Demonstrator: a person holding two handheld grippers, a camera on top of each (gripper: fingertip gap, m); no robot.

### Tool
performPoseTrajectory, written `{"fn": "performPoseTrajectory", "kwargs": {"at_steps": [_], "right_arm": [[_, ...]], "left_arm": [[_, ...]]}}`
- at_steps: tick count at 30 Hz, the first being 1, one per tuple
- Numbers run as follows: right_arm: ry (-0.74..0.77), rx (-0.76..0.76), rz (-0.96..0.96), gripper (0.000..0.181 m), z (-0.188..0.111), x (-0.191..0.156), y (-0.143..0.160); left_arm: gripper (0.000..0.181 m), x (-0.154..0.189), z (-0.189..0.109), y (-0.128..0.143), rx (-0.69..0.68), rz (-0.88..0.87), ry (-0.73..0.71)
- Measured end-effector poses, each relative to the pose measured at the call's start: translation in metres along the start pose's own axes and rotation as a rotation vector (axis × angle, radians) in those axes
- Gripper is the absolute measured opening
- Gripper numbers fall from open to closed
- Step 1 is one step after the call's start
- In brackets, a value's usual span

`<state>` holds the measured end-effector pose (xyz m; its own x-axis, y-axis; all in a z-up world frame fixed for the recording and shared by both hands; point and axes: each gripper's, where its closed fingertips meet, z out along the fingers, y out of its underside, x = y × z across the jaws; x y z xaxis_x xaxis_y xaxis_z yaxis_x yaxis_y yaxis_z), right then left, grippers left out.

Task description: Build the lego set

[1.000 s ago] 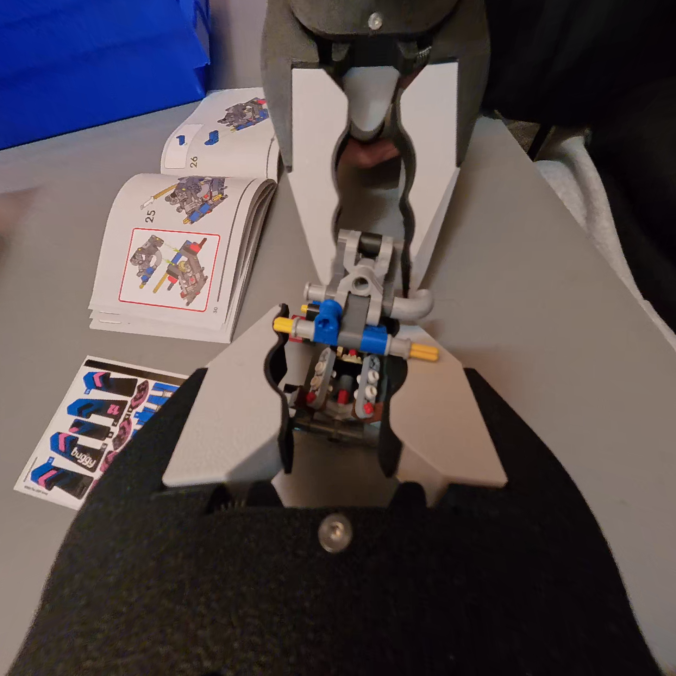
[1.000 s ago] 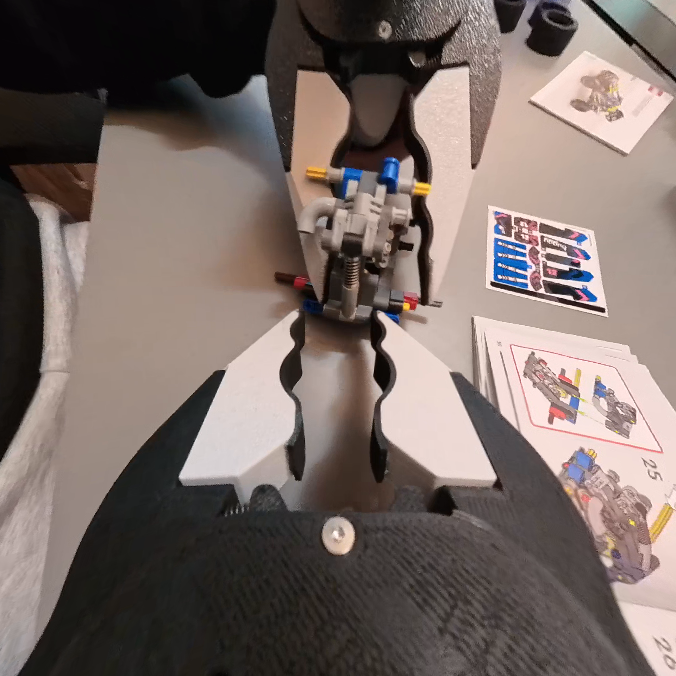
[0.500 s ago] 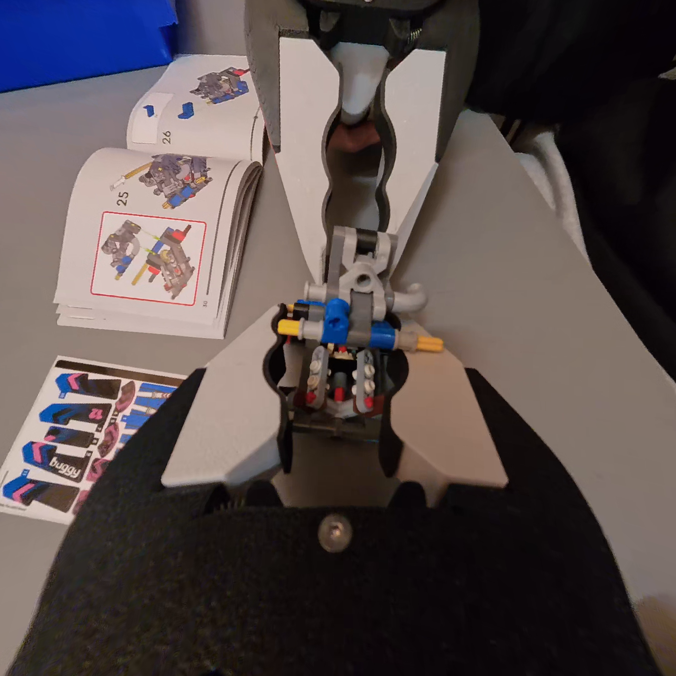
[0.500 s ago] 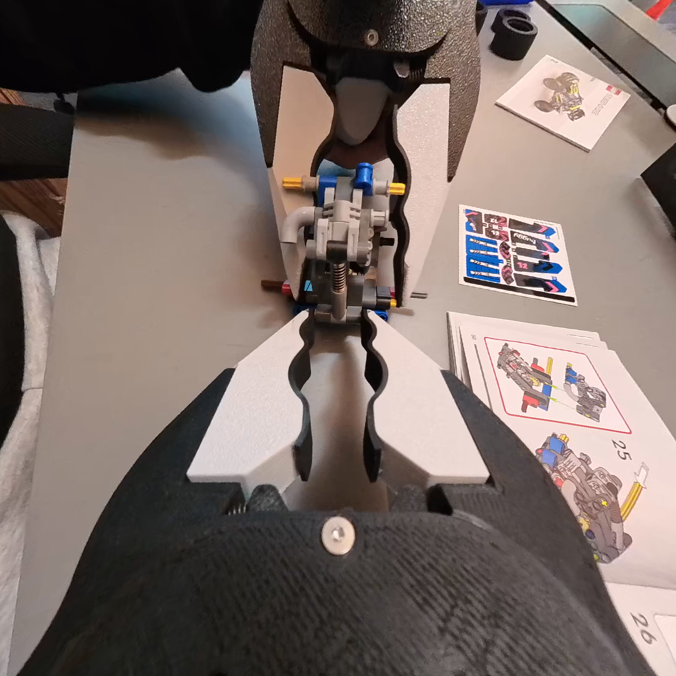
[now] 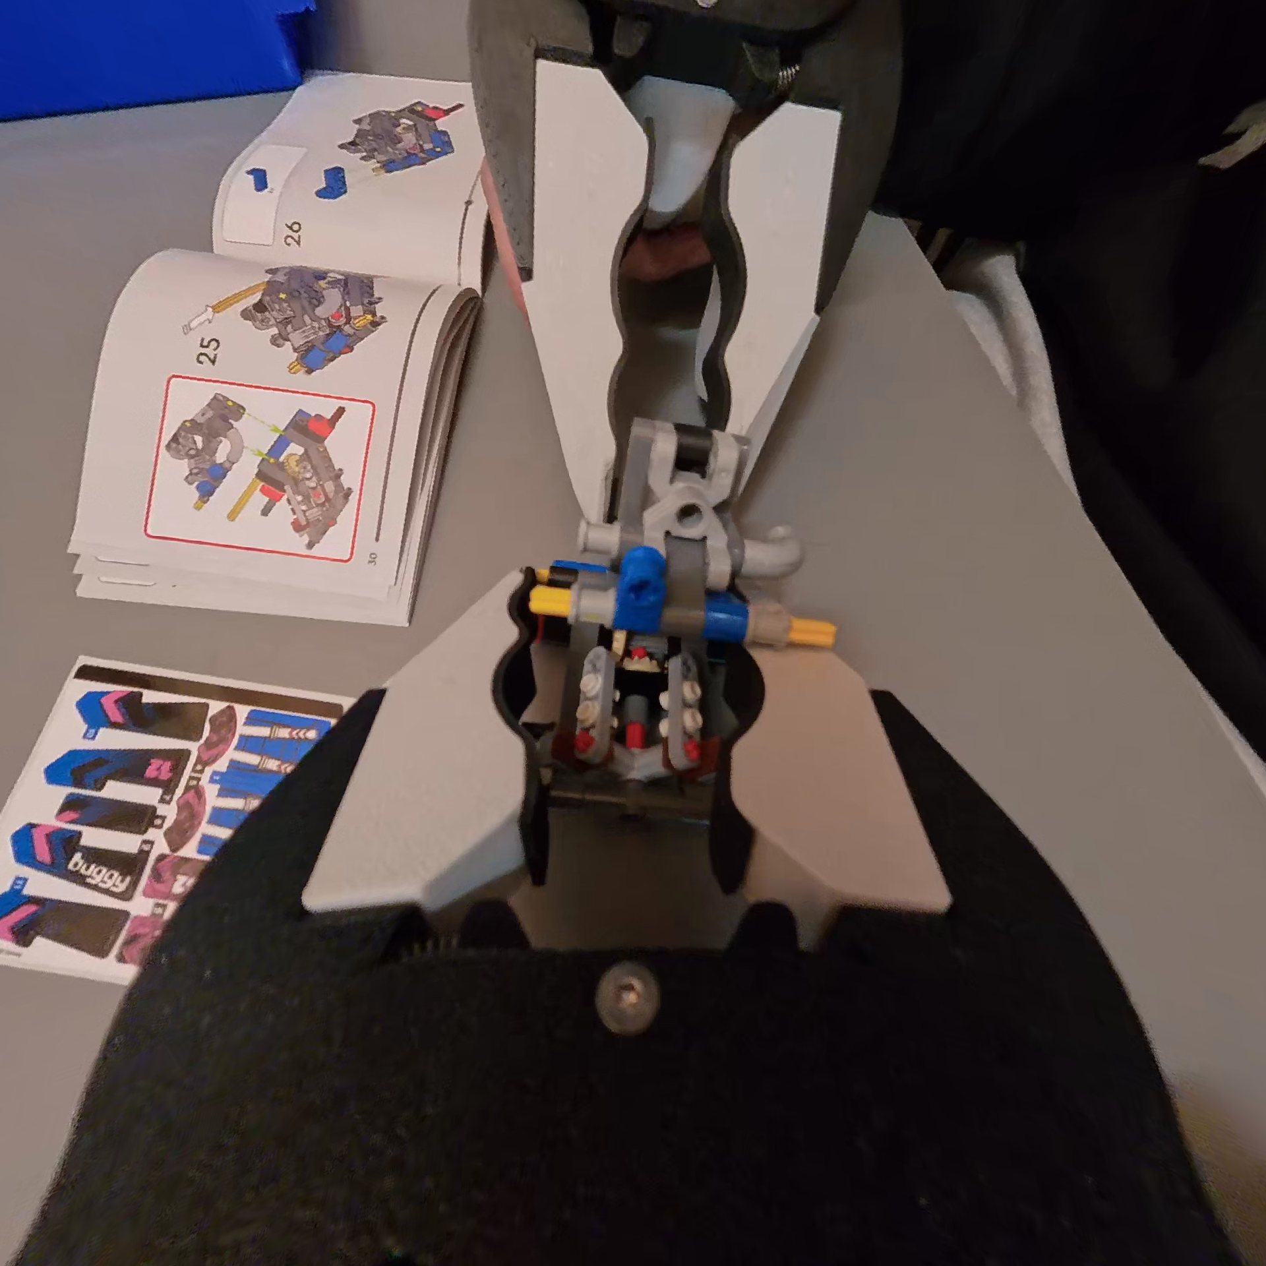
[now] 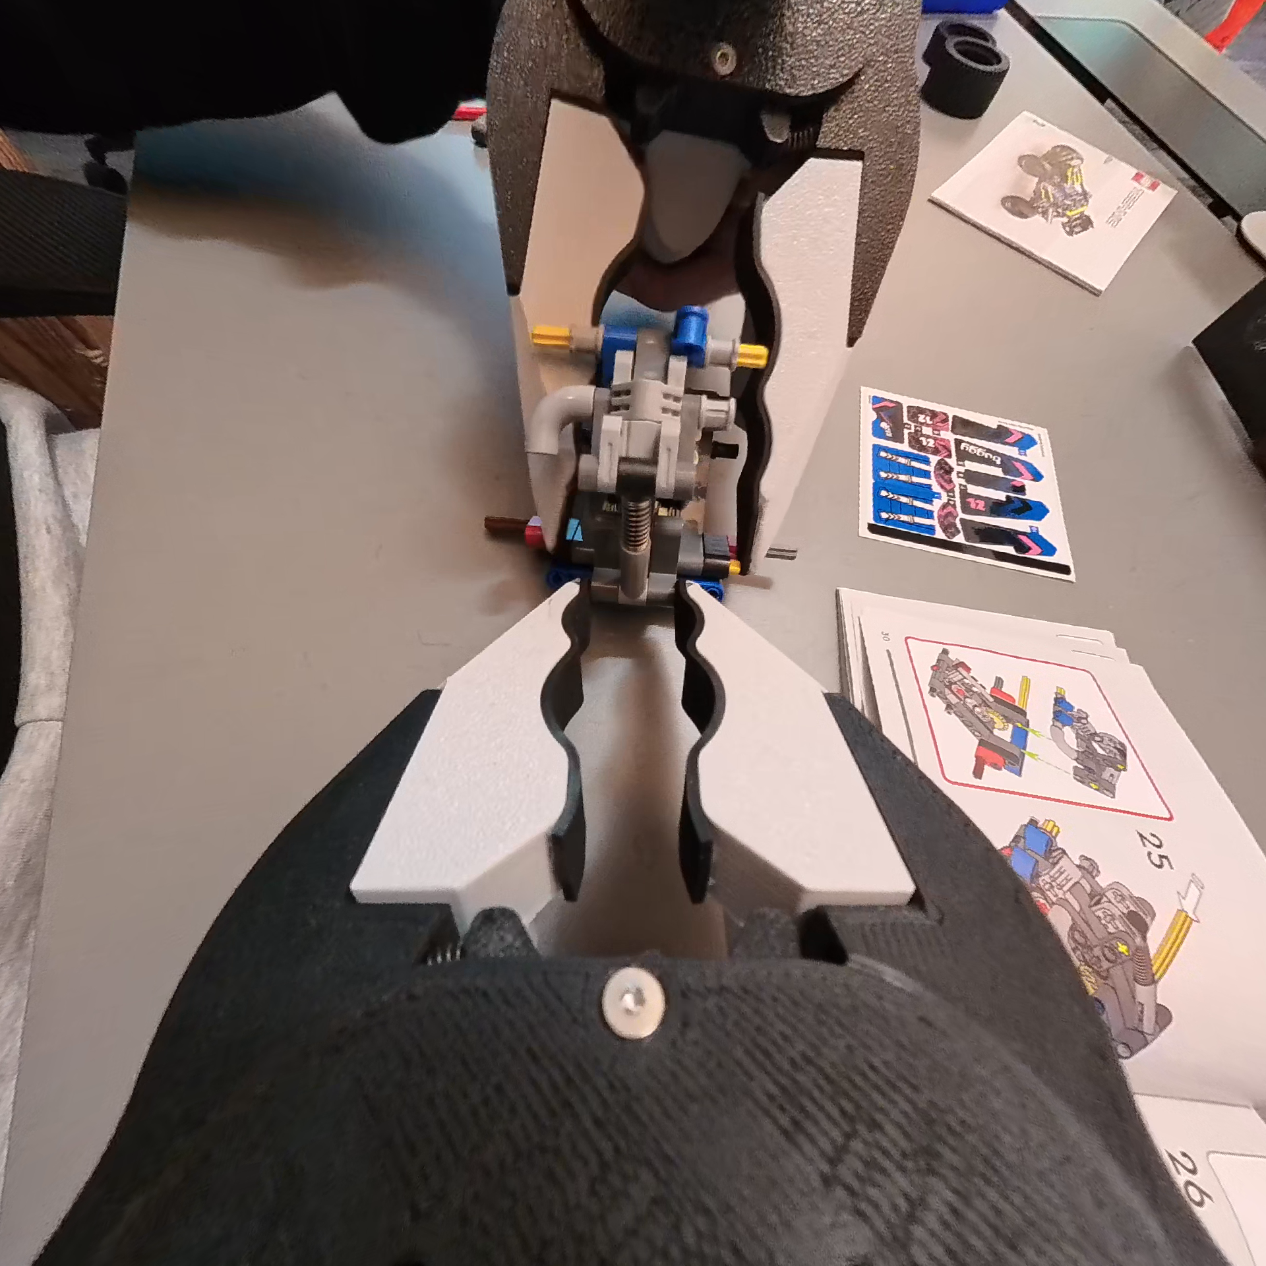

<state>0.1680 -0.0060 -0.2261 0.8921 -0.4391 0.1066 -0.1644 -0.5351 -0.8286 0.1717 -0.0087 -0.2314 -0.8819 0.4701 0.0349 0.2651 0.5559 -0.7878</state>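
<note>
1. The grey table [image 5: 959, 479] carries everything; a blue bin [image 5: 137, 48] sits at 11 o'clock in the left wrist view, its contents out of sight.
2. The open instruction booklet [image 5: 274, 425] lies at 10 o'clock in that view, with the sticker sheet [image 5: 137, 788] near it at 8 o'clock.
3. A second, closed booklet [image 6: 1055, 199] lies at 1 o'clock in the right wrist view, with black tyres [image 6: 966, 68] beyond it.
4. The left gripper [image 5: 634, 685] reaches level from 6 o'clock, its fingers clamped on the sides of the lego model [image 5: 658, 616].
5. The right gripper [image 6: 634, 596] faces it from the opposite side, tips pinching the model's dark base, which sits on or just above the table.
</note>
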Motion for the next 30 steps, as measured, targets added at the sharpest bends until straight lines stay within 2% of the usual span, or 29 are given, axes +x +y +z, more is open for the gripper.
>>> {"fn": "performPoseTrajectory", "kwargs": {"at_steps": [5, 12, 21, 25, 30], "right_arm": [[0.000, -0.012, -0.007, 0.022, 0.0012, -0.0005, 0.0014], [0.006, -0.006, 0.000, 0.022, 0.0009, 0.0015, 0.0005], [0.011, 0.011, -0.014, 0.022, 0.0006, 0.0020, -0.0022], [0.020, 0.019, -0.029, 0.022, 0.0005, 0.0021, -0.0035], [0.021, 0.024, -0.026, 0.022, -0.0001, 0.0026, -0.0042]], "left_arm": [[0.056, 0.0028, -0.0004, 0.0013, -0.010, -0.039, 0.020], [0.053, -0.0005, -0.0010, -0.0002, 0.018, -0.111, 0.012], [0.056, 0.0020, -0.0035, 0.0017, 0.045, -0.076, 0.032], [0.059, 0.0035, -0.0063, 0.0011, 0.072, -0.119, 0.071], [0.058, 0.0016, -0.0045, 0.0006, 0.063, -0.128, 0.047]]}}
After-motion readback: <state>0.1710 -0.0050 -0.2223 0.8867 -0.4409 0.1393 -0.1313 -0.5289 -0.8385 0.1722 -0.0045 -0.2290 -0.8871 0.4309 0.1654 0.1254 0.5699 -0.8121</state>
